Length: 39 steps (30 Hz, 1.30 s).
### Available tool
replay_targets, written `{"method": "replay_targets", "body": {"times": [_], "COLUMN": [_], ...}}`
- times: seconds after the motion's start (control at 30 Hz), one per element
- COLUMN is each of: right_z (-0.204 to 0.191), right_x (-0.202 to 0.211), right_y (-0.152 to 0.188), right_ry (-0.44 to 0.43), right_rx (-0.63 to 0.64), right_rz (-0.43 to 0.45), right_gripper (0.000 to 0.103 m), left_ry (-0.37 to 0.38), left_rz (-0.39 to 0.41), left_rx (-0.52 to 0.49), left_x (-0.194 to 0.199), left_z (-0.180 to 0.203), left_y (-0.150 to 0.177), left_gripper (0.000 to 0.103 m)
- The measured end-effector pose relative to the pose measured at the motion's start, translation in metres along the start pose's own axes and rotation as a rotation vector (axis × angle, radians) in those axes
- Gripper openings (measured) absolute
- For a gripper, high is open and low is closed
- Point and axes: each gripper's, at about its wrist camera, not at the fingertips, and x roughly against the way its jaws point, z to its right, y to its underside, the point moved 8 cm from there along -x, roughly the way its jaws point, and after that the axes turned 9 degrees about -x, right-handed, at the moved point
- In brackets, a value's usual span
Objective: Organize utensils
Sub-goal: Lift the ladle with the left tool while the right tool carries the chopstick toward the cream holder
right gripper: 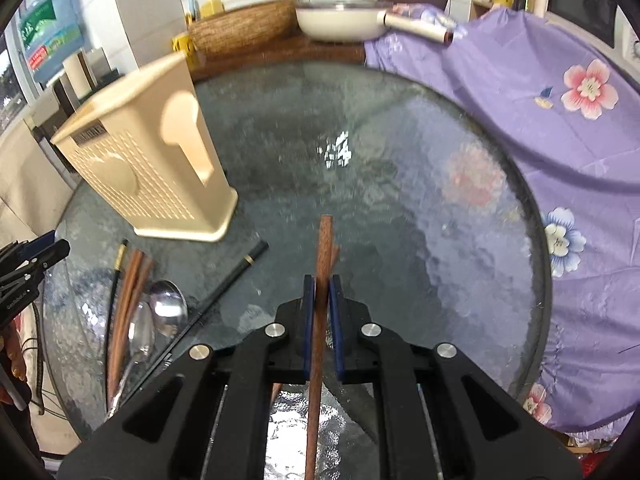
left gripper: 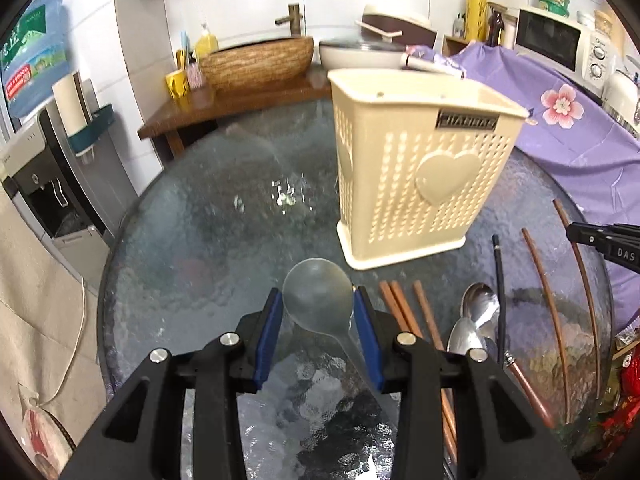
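My left gripper (left gripper: 318, 304) is shut on the bowl of a translucent plastic spoon (left gripper: 316, 292), whose handle runs back under the right finger. The cream perforated utensil holder (left gripper: 420, 168) stands upright just beyond, to the right. My right gripper (right gripper: 321, 284) is shut on a brown wooden chopstick (right gripper: 325, 248) that points forward over the glass. The holder (right gripper: 152, 160) is at its far left. On the table lie metal spoons (left gripper: 478, 304), wooden chopsticks (left gripper: 400, 308) and a black chopstick (left gripper: 499, 280). In each wrist view the other gripper shows at the edge, the right gripper (left gripper: 576, 234) and the left gripper (right gripper: 56, 250).
The round textured glass table (left gripper: 224, 240) has its rim near on the left. A purple floral cloth (right gripper: 540, 140) covers the furniture on the right. Behind are a wooden counter (left gripper: 208, 108) with a woven basin, a white pan (right gripper: 340, 20), a microwave (left gripper: 556, 40) and a water dispenser (left gripper: 44, 184).
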Motion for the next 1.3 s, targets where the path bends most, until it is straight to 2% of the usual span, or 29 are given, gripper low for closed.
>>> {"method": "replay_targets", "body": {"times": [0.2, 0.4, 0.57, 0.83, 1.13, 1.3], "right_z": [-0.01, -0.025, -0.033, -0.037, -0.037, -0.04], "right_x": [0.043, 0.078, 0.097, 0.104, 0.116, 0.134], "right_y": [-0.008, -0.011, -0.014, -0.015, -0.019, -0.027], "right_ry": [-0.037, -0.088, -0.112, -0.116, -0.13, -0.169], "right_rx": [0.038, 0.069, 0.083, 0.088, 0.08, 0.068], "right_rz": [0.136, 0.22, 0.255, 0.269, 0.287, 0.305], "right_gripper": [0.008, 0.008, 0.008, 0.007, 0.007, 0.007], "left_ry": [-0.022, -0.016, -0.019, -0.026, 0.005, 0.015], "left_rz": [0.074, 0.118, 0.14, 0.158, 0.189, 0.213], "left_rx": [-0.022, -0.009, -0.01, -0.006, 0.0, 0.0], "left_x": [0.022, 0.038, 0.047, 0.052, 0.063, 0.073], "left_z": [0.0, -0.003, -0.005, -0.007, -0.005, -0.005], "left_y": [-0.006, -0.011, -0.014, -0.016, -0.021, -0.029], "left_gripper": [0.036, 0.036, 0.036, 0.036, 0.036, 0.036]}}
